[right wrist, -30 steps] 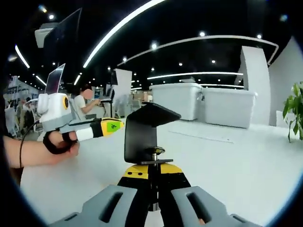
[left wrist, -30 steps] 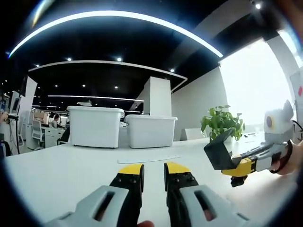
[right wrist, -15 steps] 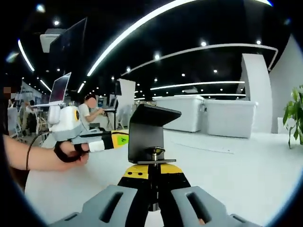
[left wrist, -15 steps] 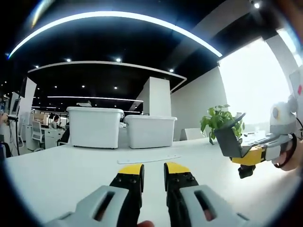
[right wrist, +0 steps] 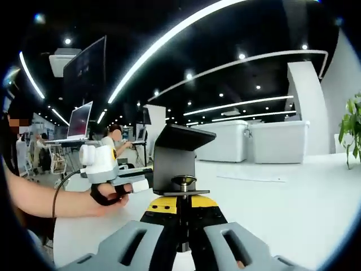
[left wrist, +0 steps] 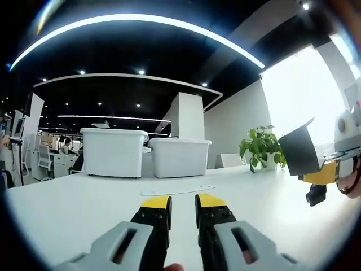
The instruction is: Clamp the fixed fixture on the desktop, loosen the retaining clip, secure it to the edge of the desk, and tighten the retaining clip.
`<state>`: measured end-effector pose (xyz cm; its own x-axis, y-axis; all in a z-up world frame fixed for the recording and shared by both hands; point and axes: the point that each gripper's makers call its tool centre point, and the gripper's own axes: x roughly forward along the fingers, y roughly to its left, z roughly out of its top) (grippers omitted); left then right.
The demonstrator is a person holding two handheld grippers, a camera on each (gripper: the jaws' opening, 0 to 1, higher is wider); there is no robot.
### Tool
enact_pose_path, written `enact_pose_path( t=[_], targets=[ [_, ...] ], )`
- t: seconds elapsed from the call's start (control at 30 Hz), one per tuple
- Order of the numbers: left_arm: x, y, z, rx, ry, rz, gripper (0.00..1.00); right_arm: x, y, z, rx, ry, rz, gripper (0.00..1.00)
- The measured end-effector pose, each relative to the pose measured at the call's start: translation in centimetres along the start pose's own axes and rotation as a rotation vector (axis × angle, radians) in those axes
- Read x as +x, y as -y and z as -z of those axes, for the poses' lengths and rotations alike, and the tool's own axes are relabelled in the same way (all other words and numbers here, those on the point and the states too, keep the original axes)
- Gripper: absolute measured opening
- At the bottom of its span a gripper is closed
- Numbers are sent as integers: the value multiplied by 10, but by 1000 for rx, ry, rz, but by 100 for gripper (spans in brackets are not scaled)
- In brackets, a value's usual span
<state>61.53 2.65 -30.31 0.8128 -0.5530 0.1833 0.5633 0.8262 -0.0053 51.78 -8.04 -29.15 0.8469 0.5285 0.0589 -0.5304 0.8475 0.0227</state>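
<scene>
Gripping the clamp point(right wrist: 179, 161), the right gripper point(right wrist: 180, 204) holds it above the white desk point(right wrist: 282, 209), jaws closed on the threaded screw under the clamp's round pad. The clamp is a black C-shaped bracket, its top plate tilted and its open side facing right in the right gripper view. It is clear of the desk surface.

In the left gripper view the same clamp point(left wrist: 300, 151) shows at the right edge, raised over the desk point(left wrist: 79, 203), with the right gripper point(left wrist: 321, 174) and its yellow tips beneath it and a black knob hanging below.

The left gripper point(left wrist: 183, 204) points along the desk with its yellow-tipped jaws a little apart and nothing between them. In the right gripper view it point(right wrist: 137, 182) lies low over the desk just left of the clamp, held by a hand point(right wrist: 107, 197) with a black strap around it; its tip is hidden behind the bracket.

Two white bins point(left wrist: 114, 151) stand side by side at the far end of the desk, and a thin flat strip point(left wrist: 177, 191) lies on the surface in front of them. A potted plant point(left wrist: 260, 148) stands to their right, near the bright window. In the right gripper view, a person point(right wrist: 114, 141) sits at another desk in the background by an open laptop point(right wrist: 80, 121).
</scene>
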Motion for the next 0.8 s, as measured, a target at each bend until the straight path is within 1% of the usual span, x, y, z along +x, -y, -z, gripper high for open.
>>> enact_pose_path(
  t=[0.07,0.17,0.43,0.53,0.6,0.67,0.73,0.8],
  targets=[
    [0,0,0,1,-1,-2,15,-5,-2,-2,41,6,-2,3],
    [0,1,-1,4,6,0,15,-14,-4,-5,62,15,-1,3],
    [1,2,0,9,2,6,15,-42,-15,-14,15,56,1,3],
    [3,1,2,11,-10,9,12,-52,-21,-14,7,62,-2,3],
    [5,2,4,18,-17,12,12,-59,-24,-16,-3,70,-4,3],
    [5,2,5,25,-23,13,12,-64,-27,-19,9,76,-9,3],
    [5,3,6,29,-27,17,12,-72,-31,-24,52,93,-18,3],
    [4,5,7,31,-31,23,12,-79,-35,-27,29,102,-9,3]
  ],
)
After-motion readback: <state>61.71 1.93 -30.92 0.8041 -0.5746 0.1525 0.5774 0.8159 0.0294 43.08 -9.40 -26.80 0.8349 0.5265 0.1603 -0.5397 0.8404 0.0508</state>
